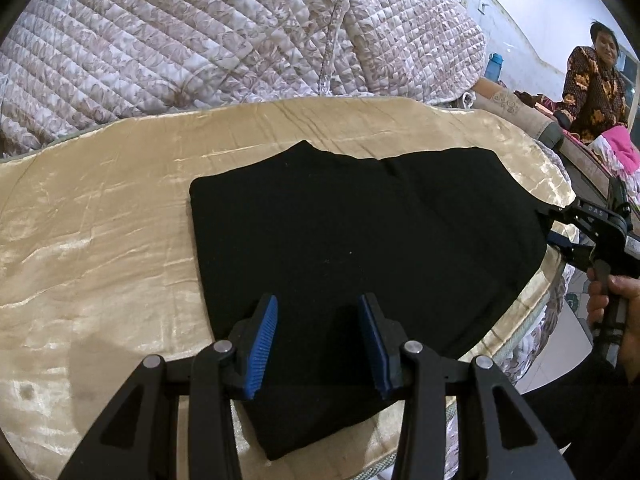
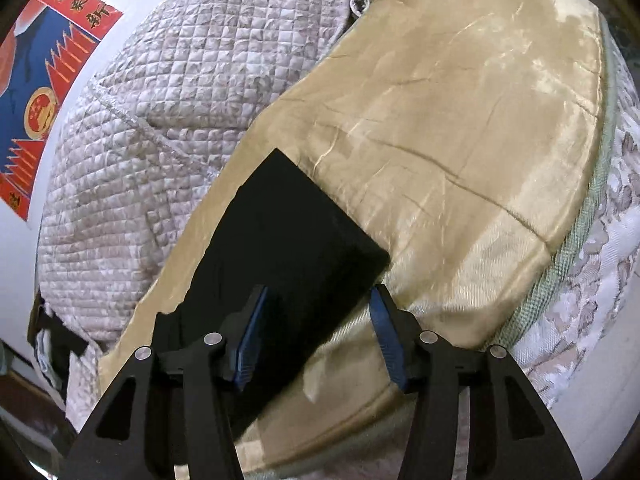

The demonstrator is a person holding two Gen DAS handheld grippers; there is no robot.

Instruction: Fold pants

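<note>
The left gripper [image 1: 318,344] has its blue-padded fingers [image 1: 262,350] spread apart, with nothing between them. It hangs low over the near edge of the pants [image 1: 360,240], and I can't tell whether the pads touch the cloth.

The right gripper [image 2: 318,336] is spread wide as well, its pads [image 2: 250,340] straddling one end of the pants [image 2: 288,256] without pinching them. From the left camera, the right gripper [image 1: 560,228] sits at the far right corner of the pants, just at the cloth's edge, and the person's hand [image 1: 616,312] is wrapped around its handle.

The pants are black and lie flat in a folded slab, roughly rectangular, with a small peak along the far edge. They rest on a shiny gold cloth [image 1: 100,220] that is creased and covers the bed top [image 2: 460,120]. The pants sit toward the near right part of that cloth, one corner reaching close to its edge.

Behind the gold cloth is a heap of quilted bedding [image 1: 200,32] in pale floral print [image 2: 180,100]. A woman [image 1: 596,88] in a dark patterned jacket sits off to the far right, beside something pink [image 1: 622,146]. A blue bottle [image 1: 495,66] stands behind the bedding. A red and blue poster [image 2: 44,76] hangs on the white wall.
</note>
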